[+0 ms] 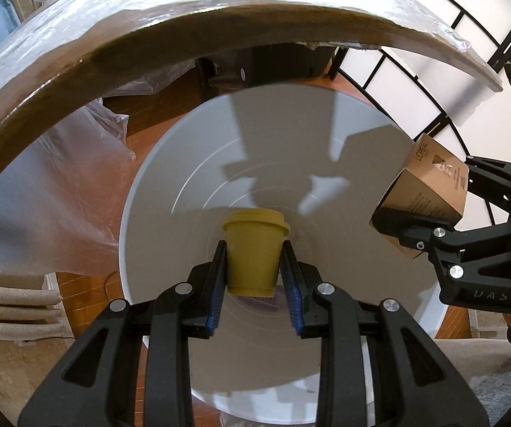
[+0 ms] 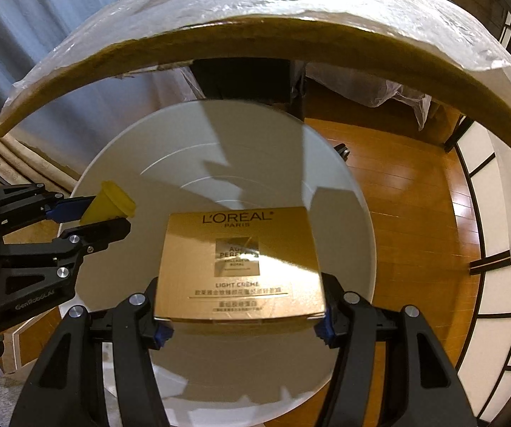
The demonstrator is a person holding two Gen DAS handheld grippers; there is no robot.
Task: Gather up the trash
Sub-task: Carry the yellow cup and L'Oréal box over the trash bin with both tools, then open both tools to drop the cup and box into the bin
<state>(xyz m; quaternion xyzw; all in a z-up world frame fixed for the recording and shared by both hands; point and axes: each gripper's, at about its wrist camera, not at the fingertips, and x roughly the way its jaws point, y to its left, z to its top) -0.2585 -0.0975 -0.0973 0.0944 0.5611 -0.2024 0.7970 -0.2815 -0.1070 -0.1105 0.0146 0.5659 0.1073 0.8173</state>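
Small cup [image 1: 253,254] is showing mustard yellow w/ matching lid; box [image 2: 243,267] is gleaming gold w/ dark lettering & a grey square panel, its sides looking plain brown in the left view; gripper pads [image 1: 216,306] are showing blue on black frames; round bin lid [image 1: 326,163] is reading pale grey-white w/ faint concentric rings; floor [image 2: 408,220] is glowing orange-brown wood.

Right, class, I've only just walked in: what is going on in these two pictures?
A person is collecting trash with two handheld grippers. The left gripper is shut on a small yellow cup, and the right gripper is shut on a gold L'Oreal box. Both are held above a round white bin beside the table edge.
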